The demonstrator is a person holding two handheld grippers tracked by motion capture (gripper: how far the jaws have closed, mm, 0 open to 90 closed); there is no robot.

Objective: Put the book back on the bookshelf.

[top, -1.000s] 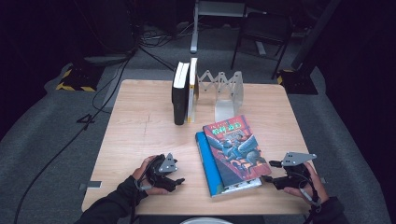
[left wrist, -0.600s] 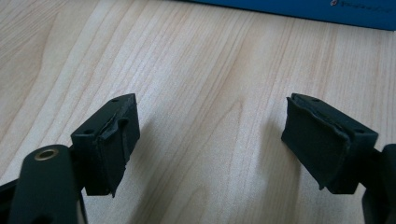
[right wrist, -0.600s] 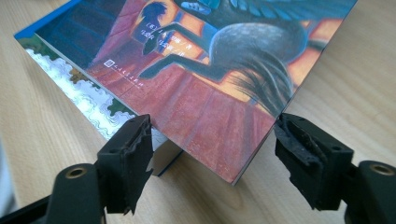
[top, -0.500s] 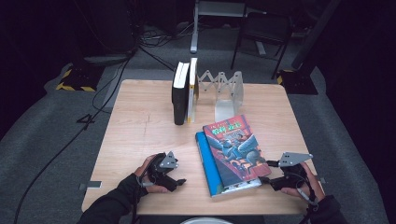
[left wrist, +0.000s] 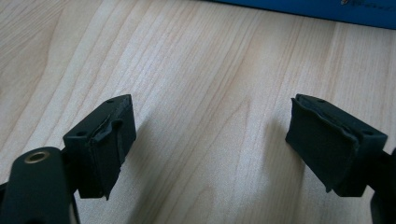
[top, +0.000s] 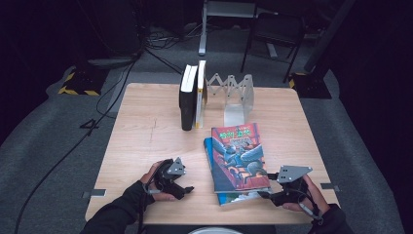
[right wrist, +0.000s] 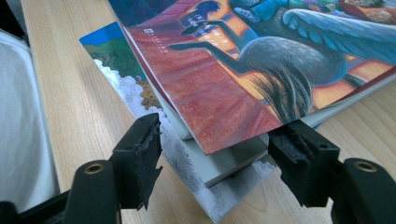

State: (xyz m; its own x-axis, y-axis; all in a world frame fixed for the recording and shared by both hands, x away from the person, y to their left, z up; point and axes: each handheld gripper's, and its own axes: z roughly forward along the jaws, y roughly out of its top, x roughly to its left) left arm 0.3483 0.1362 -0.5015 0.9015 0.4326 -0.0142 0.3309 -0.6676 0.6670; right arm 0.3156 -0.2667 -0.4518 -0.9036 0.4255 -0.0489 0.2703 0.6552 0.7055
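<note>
Right hand-held gripper (right wrist: 212,154) straddling red book (right wrist: 243,79) corner, long axis toward bookend (top: 237,97)

The lettering on the top book's cover (top: 239,157) is too small to read.

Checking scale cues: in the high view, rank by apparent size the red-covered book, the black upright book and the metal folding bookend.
1. red-covered book, plainly largest.
2. black upright book and metal folding bookend: alike in extent, and both sit farther from the camera, so unranked.
</note>
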